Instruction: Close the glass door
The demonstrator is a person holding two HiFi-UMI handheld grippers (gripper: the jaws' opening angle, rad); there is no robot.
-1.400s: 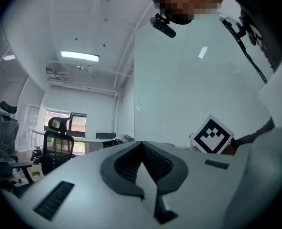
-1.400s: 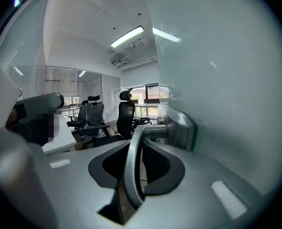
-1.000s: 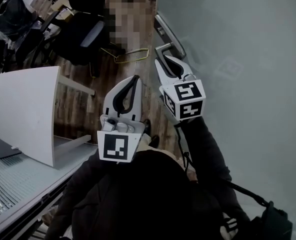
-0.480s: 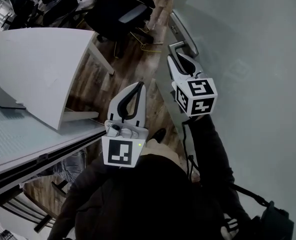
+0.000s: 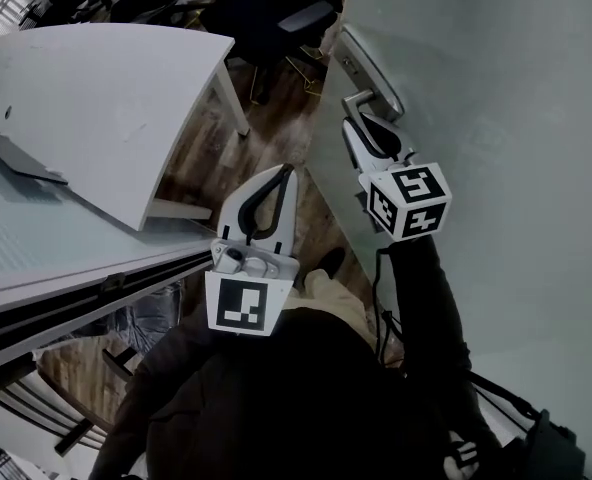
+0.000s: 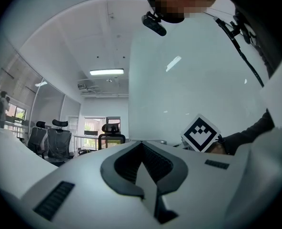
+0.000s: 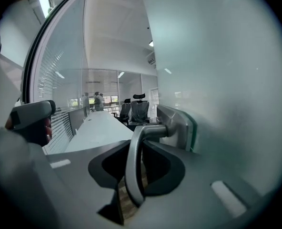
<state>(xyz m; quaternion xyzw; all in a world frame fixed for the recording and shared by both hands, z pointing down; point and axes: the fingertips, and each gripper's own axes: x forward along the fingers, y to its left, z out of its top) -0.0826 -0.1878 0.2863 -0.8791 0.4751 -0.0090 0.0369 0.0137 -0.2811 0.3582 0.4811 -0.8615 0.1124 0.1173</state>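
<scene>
Head view, left to right: white counter point(image 5: 106, 108), upper left; left claw point(image 5: 282, 173), centre, pressed together on nothing; right claw point(image 5: 356, 126), right of centre, pinching the metal door handle point(image 5: 361, 98); glass door point(image 5: 506, 168), filling the right side, handle near its left edge.

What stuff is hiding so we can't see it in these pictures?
- Where the door shuts: no view shows that edge or what it closes against; it is cut off.
- Behind the door: in the head view the cloudy glass hides it.
- The handle: in the head view the right gripper covers most of its lever.
- The people far off: in the right gripper view they are too small to make out.
</scene>
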